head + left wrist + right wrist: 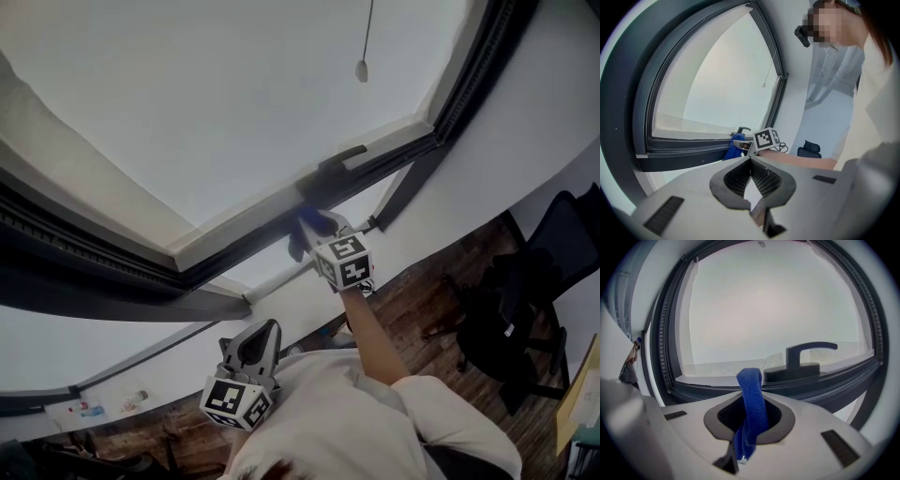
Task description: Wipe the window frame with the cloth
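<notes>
Blue cloth (750,380), judged light, soft and limp and so best gripped bunched, is clamped between the jaws of the right gripper (749,420), projecting ahead toward the window frame (717,392); the left gripper (751,180) is held closed and empty.

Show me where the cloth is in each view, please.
Head view: cloth at the centre, against the window frame.
Left gripper view: cloth small, just left of centre, below the glass.
Right gripper view: cloth at centre bottom, pinched between the jaws.
Shared landmark: the dark handle, close to the cloth in all three.
</notes>
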{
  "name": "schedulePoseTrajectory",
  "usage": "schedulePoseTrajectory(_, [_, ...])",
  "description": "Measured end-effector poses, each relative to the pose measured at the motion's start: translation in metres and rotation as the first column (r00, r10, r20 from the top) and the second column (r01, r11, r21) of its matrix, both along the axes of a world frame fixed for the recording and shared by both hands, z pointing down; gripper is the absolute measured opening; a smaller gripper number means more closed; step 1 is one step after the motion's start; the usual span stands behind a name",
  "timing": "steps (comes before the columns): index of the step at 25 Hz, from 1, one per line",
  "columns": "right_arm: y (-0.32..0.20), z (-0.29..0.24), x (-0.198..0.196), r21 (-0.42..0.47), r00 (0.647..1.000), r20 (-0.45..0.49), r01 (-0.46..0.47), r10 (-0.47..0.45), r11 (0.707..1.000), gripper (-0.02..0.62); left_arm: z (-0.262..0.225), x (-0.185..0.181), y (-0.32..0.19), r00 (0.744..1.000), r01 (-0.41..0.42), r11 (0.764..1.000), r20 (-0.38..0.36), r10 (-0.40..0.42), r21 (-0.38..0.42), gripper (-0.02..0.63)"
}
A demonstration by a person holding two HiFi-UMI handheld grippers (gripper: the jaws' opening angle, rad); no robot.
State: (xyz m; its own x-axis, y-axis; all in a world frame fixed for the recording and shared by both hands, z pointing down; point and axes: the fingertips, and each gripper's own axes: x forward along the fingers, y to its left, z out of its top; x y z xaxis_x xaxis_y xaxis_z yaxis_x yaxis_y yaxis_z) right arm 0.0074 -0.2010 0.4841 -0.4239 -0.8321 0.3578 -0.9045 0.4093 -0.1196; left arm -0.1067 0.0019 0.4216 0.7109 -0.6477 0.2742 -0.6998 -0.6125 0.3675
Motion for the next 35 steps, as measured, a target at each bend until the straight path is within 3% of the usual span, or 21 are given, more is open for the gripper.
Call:
schedulePoseTrajectory(20, [-0.013,0.001,0.051,-0.005,0.997,0.009,-0.076,0.076,0.997,0.049,-0.002,-0.002,0.002,0.996,0.09,0.996,-0.01,-0.09,-0.009,0.009])
schedulePoseTrajectory(29, [-0.016,0.0,0.075,-0.009,0.984,0.009,-0.177,0.177,0.984,0.049,-0.003,-0.022,0.007,0.991,0.131,0.991,-0.017,-0.131,-0.009,0.009])
schedulePoseTrajectory(35, [-0.01,0.002,0.079,-0.052,0.975,-0.014,-0.222,0.221,0.974,0.049,-0.003,-0.028,0.004,0.994,0.107,0.994,-0.024,-0.107,0.0,0.009])
